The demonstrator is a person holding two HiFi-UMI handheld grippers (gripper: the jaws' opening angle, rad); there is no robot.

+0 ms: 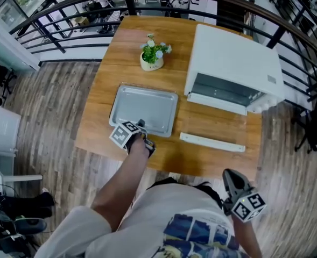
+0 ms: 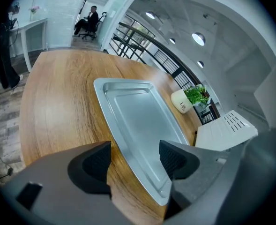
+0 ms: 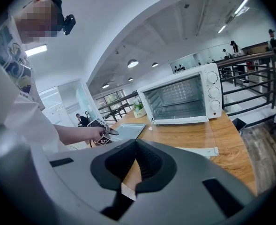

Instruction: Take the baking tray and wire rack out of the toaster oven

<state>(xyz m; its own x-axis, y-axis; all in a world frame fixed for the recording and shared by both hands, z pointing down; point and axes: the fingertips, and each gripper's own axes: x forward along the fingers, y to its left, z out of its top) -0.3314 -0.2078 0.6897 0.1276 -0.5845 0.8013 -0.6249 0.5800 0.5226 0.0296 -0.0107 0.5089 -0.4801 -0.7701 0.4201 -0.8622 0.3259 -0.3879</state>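
Note:
The silver baking tray (image 1: 145,109) lies flat on the wooden table (image 1: 201,160), left of the white toaster oven (image 1: 233,63). My left gripper (image 1: 141,126) is at the tray's near edge. It stands open, with the tray's rim (image 2: 138,121) between the jaws but clear of both pads. The oven door (image 1: 217,127) is folded down onto the table. The wire rack (image 3: 175,93) sits inside the oven. My right gripper (image 1: 229,173) hangs off the table's front edge by the person's body. Its jaws (image 3: 137,146) are shut on nothing.
A small potted plant (image 1: 153,54) stands at the back of the table, beyond the tray. A black railing (image 1: 287,26) curves behind the table and oven. The oven door's white handle (image 1: 212,142) lies near the front edge.

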